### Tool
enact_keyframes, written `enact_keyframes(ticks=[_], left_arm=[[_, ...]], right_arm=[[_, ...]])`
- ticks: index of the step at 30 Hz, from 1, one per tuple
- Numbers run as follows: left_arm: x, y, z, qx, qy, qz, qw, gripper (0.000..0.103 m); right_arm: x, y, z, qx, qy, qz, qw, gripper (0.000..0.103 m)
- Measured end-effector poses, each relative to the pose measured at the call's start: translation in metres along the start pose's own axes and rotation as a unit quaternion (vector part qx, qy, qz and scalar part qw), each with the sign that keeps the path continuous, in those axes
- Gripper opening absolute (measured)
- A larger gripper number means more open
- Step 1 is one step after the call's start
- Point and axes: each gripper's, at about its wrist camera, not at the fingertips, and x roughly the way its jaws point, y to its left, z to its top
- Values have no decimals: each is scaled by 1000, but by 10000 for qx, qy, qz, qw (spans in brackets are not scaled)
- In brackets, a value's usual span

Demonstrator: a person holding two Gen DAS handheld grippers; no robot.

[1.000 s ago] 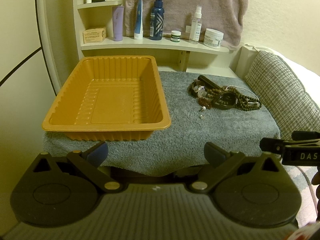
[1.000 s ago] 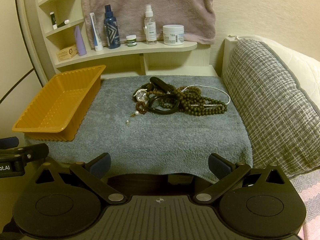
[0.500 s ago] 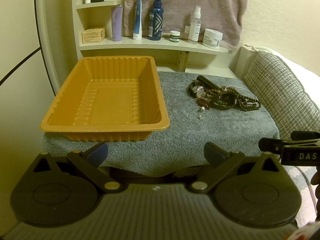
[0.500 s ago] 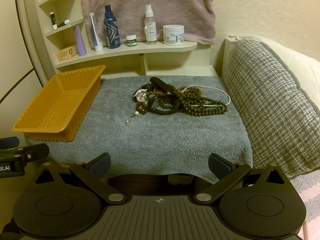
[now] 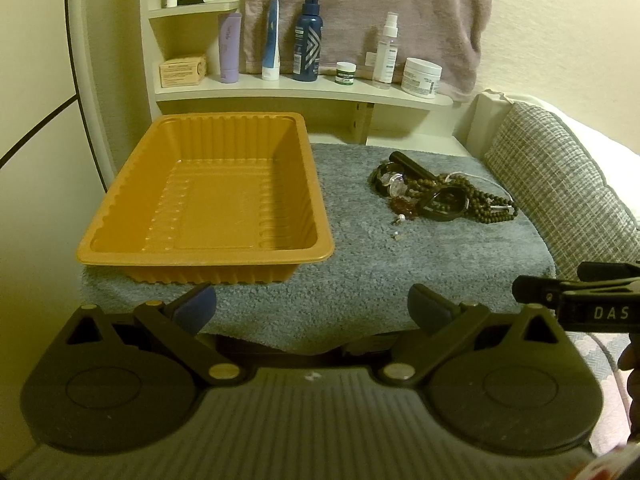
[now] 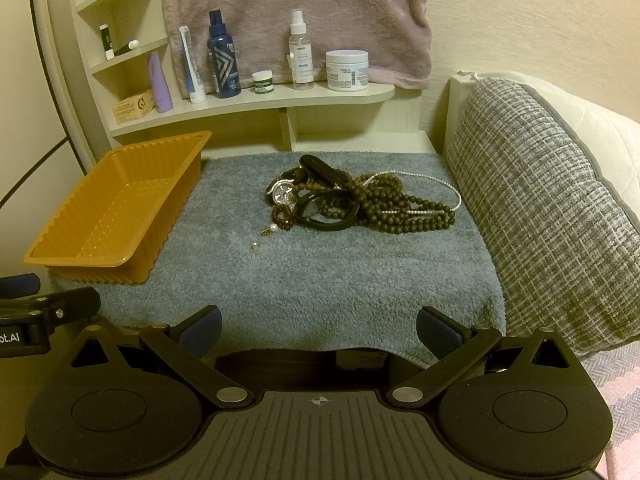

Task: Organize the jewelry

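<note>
A small table covered by a grey towel (image 6: 328,280) stands in a bedroom corner, under a curved shelf (image 6: 256,106) and beside a checked cushion (image 6: 540,208).

The left gripper (image 5: 312,306) hangs just off the table's near edge, jaws spread wide and empty. The right gripper (image 6: 318,326) hangs off the same edge further right, equally wide open and empty. Each shows at the margin of the other's view.

Straight ahead of the left gripper, the orange plastic tray (image 5: 120,216) takes up the table's left side from near edge to far edge. Nothing lies in it. Ahead of the right gripper, toward the far right part of the table, the jewelry is heaped in one tangle: a wristwatch (image 6: 283,192), a black bangle (image 6: 326,224), a dark wooden bead necklace (image 6: 404,220), a thin pearl strand (image 6: 440,182) threaded through those beads, and a small reddish bead bracelet (image 6: 282,216). A pearl earring (image 6: 272,229) and a tiny stud (image 6: 255,245) lie loose just nearer than the heap, apart from each other.

By my reading, the sorting has not started: every piece is on the towel, none in the tray.

The route from heap to tray is bare towel. The hindrance is likely the tangle itself, since lifting one strand may drag others along, and the small earrings sink into the pile. Bottles, tubes and jars on the shelf stand well behind.
</note>
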Motion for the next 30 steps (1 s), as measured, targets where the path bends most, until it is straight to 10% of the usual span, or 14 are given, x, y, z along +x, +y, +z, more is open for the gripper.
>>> enact_keyframes(ticks=[30], left_arm=[[-7, 29, 7, -594, -241, -50, 9979, 96]], right_arm=[[-1, -3, 1, 129, -168, 91, 9997, 103]])
